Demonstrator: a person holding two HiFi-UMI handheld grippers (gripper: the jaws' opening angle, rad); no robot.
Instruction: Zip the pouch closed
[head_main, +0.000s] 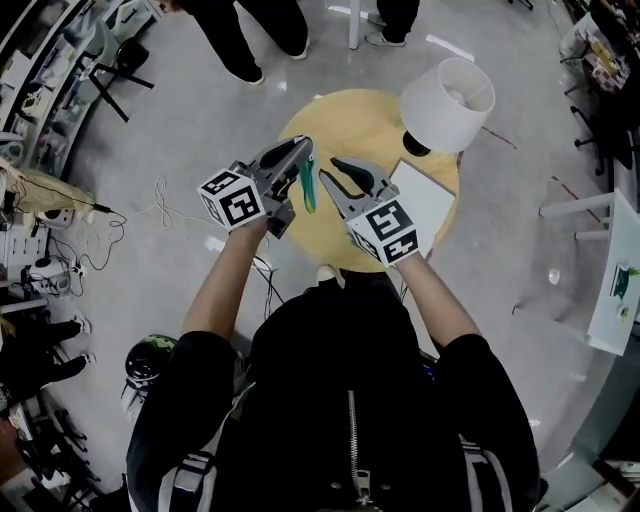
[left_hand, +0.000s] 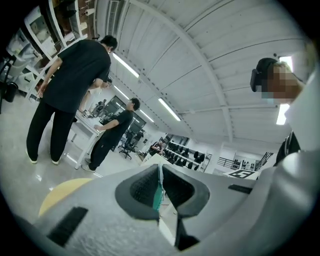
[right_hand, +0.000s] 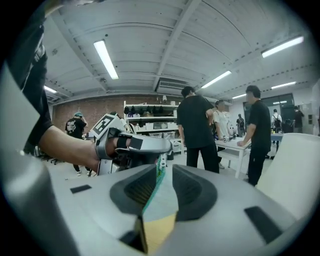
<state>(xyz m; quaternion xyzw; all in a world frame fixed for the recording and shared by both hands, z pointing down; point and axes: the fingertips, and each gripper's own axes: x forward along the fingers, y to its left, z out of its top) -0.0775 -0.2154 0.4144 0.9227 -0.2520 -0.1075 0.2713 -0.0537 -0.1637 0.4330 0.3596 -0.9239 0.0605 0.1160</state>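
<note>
The slim teal pouch (head_main: 307, 188) hangs upright, seen edge-on.

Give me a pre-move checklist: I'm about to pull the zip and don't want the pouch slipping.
1. Left gripper clamped on the pouch: ok, jaws shut on its teal edge.
2. Right gripper gripping the zip: not ok, jaws stand slightly apart with the pouch edge between them.
3. Zip pull located: cannot tell, too small to make out.
4. Pouch spanning both grippers: ok, it runs from the left gripper into the right gripper's jaws.
5. Lamp out of the way: ok, it stands at the table edge, off to the right of both grippers.
</note>
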